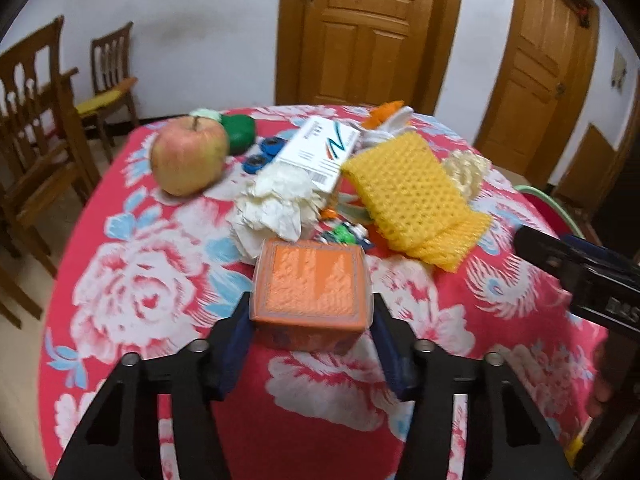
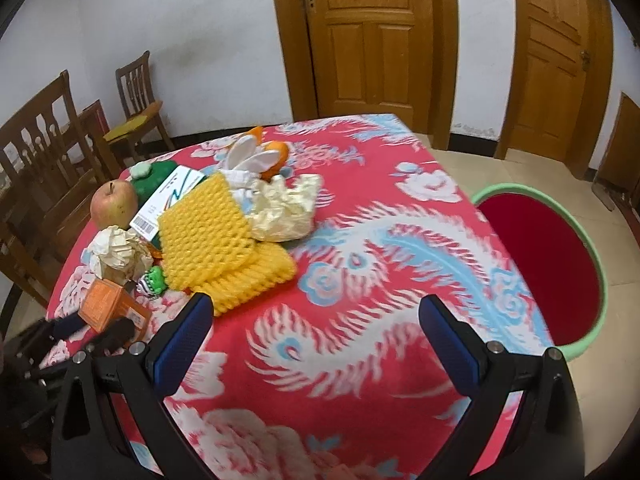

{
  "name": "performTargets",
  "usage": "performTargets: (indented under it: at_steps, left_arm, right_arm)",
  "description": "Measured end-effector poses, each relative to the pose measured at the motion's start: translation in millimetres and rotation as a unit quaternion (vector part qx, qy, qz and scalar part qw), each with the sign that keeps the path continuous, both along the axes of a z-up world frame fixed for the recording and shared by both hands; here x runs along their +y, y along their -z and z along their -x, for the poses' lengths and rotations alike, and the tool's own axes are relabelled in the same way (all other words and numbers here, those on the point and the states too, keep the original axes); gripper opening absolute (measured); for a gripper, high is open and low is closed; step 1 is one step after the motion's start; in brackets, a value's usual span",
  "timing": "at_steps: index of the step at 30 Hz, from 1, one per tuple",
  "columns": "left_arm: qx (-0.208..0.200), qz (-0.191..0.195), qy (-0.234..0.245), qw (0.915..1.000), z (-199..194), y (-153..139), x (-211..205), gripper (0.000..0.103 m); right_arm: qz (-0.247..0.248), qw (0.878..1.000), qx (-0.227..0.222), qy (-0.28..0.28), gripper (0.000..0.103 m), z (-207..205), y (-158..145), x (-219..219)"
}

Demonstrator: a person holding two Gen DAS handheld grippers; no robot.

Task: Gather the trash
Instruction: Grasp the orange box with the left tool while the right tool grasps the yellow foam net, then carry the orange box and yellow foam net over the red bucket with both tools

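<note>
My left gripper (image 1: 310, 312) is shut on a small orange box (image 1: 310, 286), held just above the red flowered tablecloth (image 1: 140, 280); the box also shows in the right wrist view (image 2: 106, 306). Beyond it lie crumpled white paper (image 1: 276, 204), a white carton (image 1: 320, 152), yellow foam netting (image 1: 412, 196) and a cream wrapper (image 1: 468, 168). My right gripper (image 2: 316, 320) is open and empty over the cloth, right of the yellow netting (image 2: 216, 232). A bin with a red liner and green rim (image 2: 548, 264) stands on the floor at the table's right.
An apple (image 1: 188, 156), a green item (image 1: 238, 132), blue caps (image 1: 264, 152) and orange peel (image 2: 276, 152) sit at the table's far side. Wooden chairs (image 2: 48, 168) stand left. Two wooden doors (image 2: 372, 40) are behind.
</note>
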State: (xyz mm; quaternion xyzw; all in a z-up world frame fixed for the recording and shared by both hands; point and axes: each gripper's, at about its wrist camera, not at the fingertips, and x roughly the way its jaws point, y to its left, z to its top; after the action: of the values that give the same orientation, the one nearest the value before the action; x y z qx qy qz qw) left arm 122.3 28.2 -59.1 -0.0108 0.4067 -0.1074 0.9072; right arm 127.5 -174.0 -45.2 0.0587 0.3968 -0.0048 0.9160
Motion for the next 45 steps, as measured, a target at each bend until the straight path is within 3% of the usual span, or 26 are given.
performTargets:
  at_steps: [8,10,12,18,19,21,27,32,45]
  left_arm:
    - [-0.020,0.019,-0.015,0.9995,10.1,-10.6,14.2,0.053]
    - [-0.026,0.023,-0.025,0.9991,13.3,-15.6,18.1,0.053]
    - [-0.033,0.022,-0.033,0.9987,15.3,-20.2,22.8,0.053]
    - [-0.040,0.022,-0.058,0.9973,17.9,-27.6,35.6,0.053]
    - [-0.040,0.021,-0.062,0.9971,17.6,-28.0,36.7,0.053]
    - [-0.040,0.022,-0.067,0.9967,17.4,-28.0,38.3,0.053]
    - [-0.042,0.021,-0.076,0.9960,18.9,-30.7,38.9,0.053]
    - [-0.042,0.027,-0.075,0.9959,18.7,-33.4,34.4,0.053]
    - [-0.050,0.017,-0.075,0.9957,22.8,-43.5,17.9,0.053]
  right_arm:
    - [0.006,0.999,-0.001,-0.044,0.101,-22.7,-1.9,25.4]
    - [0.010,0.998,-0.008,-0.060,0.099,-28.4,-5.9,32.7]
    - [0.000,0.997,-0.008,-0.078,0.089,-36.1,-8.2,39.2]
    - [-0.020,0.994,0.005,-0.108,0.085,-61.8,-3.4,55.4]
    - [-0.019,0.994,0.007,-0.111,0.081,-64.5,-1.6,57.5]
    - [-0.020,0.992,0.019,-0.120,0.060,-70.4,3.8,61.5]
    - [-0.063,0.987,0.042,-0.140,0.014,-66.8,12.1,58.6]
    - [-0.086,0.985,0.010,-0.152,0.006,-47.3,-5.3,47.2]
    - [-0.121,0.979,-0.054,-0.158,0.005,-11.2,-51.7,16.1]
